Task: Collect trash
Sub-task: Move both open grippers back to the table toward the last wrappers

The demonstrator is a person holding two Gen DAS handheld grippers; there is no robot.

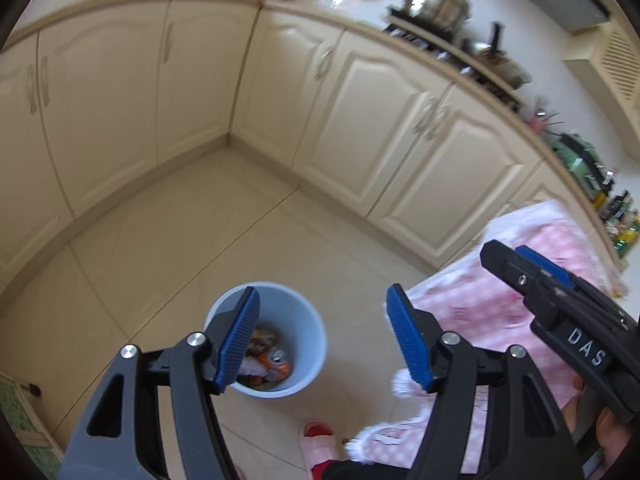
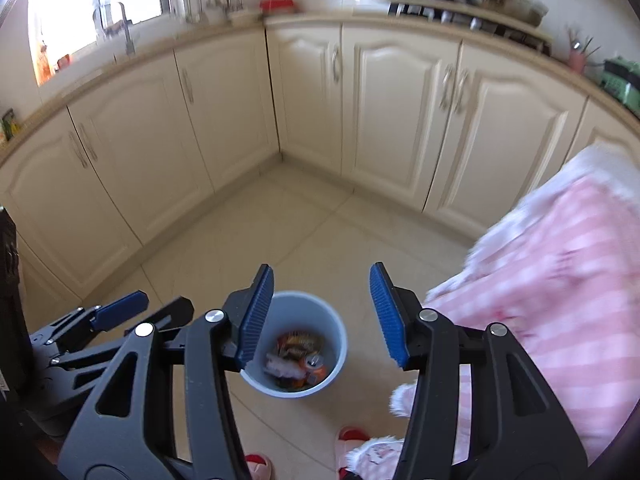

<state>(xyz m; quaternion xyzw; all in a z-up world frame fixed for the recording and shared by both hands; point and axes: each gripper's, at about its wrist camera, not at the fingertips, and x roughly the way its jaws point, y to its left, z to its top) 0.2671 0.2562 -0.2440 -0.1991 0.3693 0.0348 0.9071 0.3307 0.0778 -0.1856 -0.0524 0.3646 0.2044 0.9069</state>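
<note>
Left gripper (image 1: 322,334) hangs over the tiled floor (image 1: 168,248) with blue pads spread and nothing between them, the pale blue bin (image 1: 308,312) right below. In there: an orange drink can (image 1: 276,362) and crumpled wrappers (image 2: 298,342), so the trash looks binned. Right gripper (image 2: 322,314), pink checked sleeve (image 2: 560,300) alongside, is likewise parted and empty, probably having dropped its load.

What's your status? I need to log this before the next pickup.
Left tongs open, empty. Right tongs open, empty. Blue bin on floor below, holding orange can and wrappers. Pink sleeve alongside; bin mouth unobstructed.
</note>
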